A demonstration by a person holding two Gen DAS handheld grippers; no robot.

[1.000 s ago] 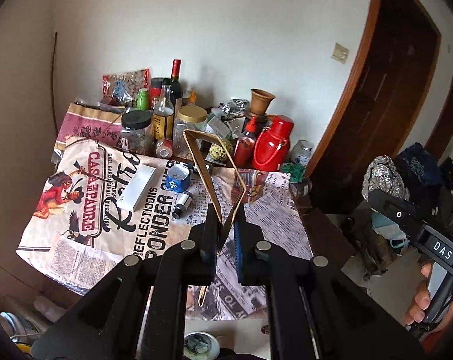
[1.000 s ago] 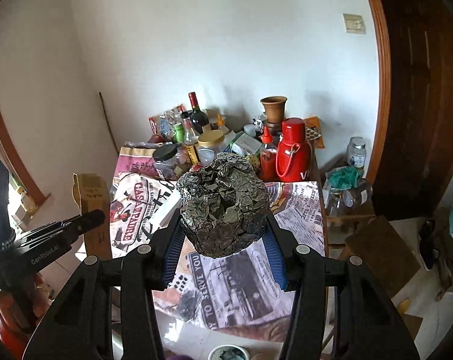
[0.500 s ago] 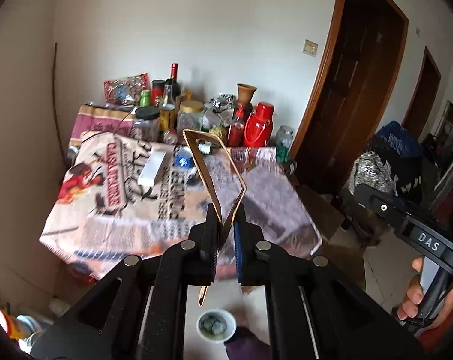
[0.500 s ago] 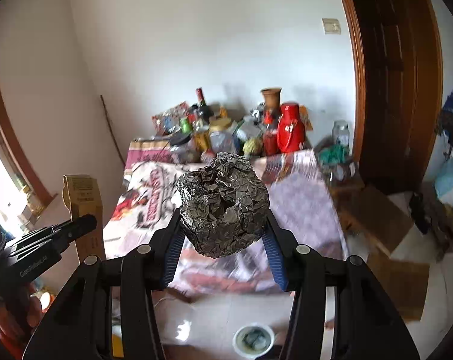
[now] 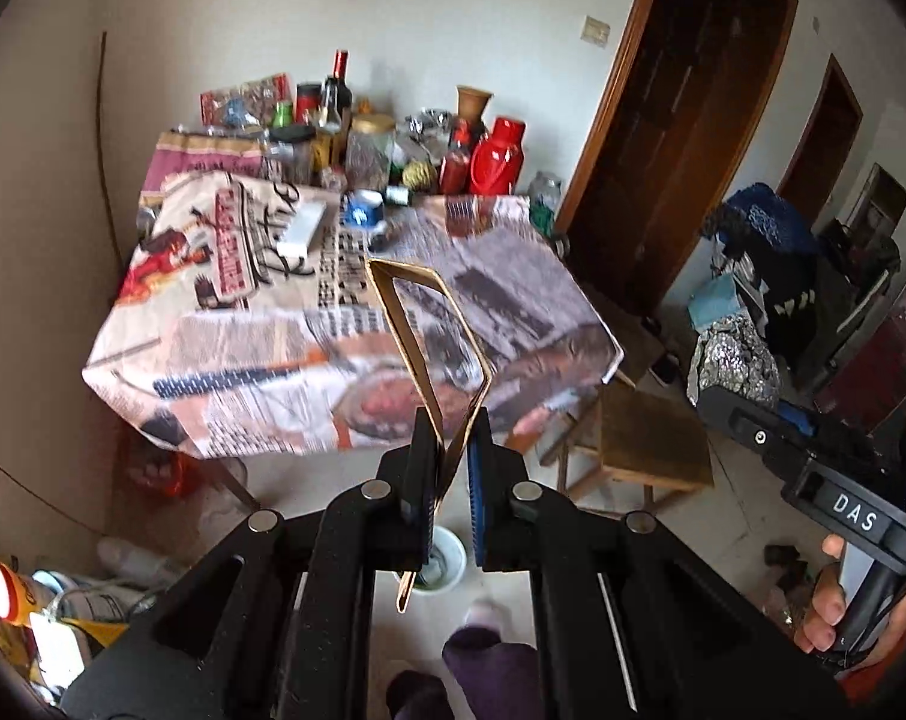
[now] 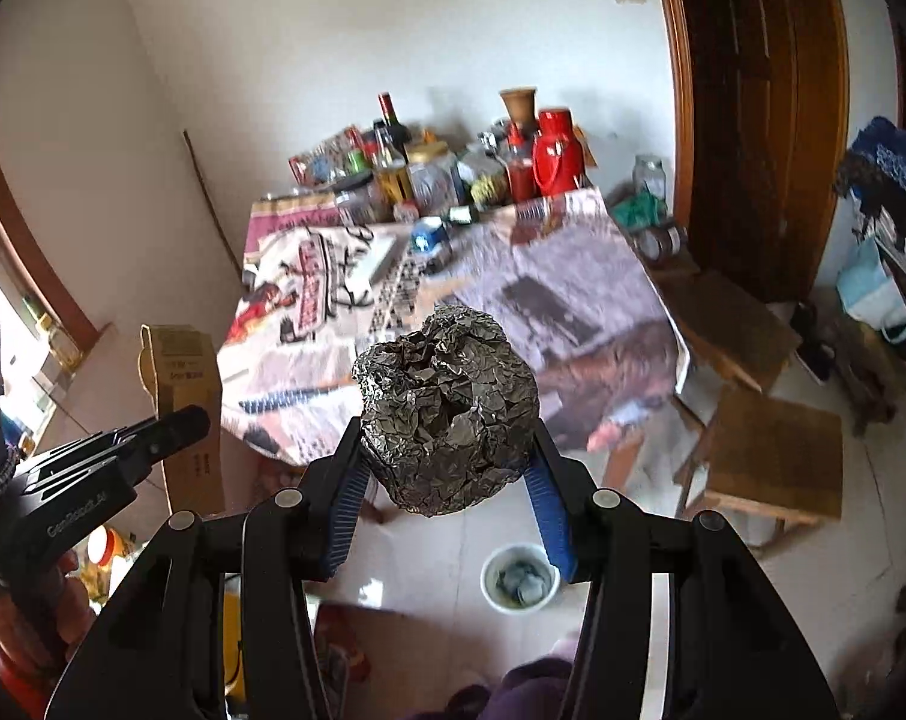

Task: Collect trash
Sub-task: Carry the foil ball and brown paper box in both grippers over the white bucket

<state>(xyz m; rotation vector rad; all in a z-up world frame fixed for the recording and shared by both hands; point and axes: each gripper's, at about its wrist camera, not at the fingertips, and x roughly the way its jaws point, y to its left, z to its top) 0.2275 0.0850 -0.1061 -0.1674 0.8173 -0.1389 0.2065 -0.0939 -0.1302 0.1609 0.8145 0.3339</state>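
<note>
The left tongs (image 5: 453, 462) are clamped on the lower edge of a flattened tan cardboard box (image 5: 429, 348), open at its end, which stands up out of the jaws toward twelve o'clock in the left wrist view; the pads pinch only a narrow strip of it. The right tongs (image 6: 447, 468) grip a large crumpled ball of silver aluminium foil (image 6: 447, 414) between the blue pads, and the ball bulges well past them above and below. Both items are held in the air over the pale tiled floor, clear of the newspaper-print cloth on the tabletop (image 5: 261, 324), which sits at about eleven o'clock in both views. A small white round bin (image 6: 519, 579) with grey scraps inside stands on the floor, at five o'clock of the foil ball in the right wrist view. Judged as the likely drop point, it presents the main risk: its mouth looks narrower than either item, so the foil ball may sit on the rim or roll off across the floor, and the long box may tip the bin over or lean out of it. The thin hold on the box could let it pivot or slip if it is swung. Both tongs are close together, so a simultaneous release could cause a collision. A low wooden stool (image 6: 771, 456) at three o'clock and the person's purple-clad leg (image 5: 483, 660) at six o'clock crowd the approach.
</note>
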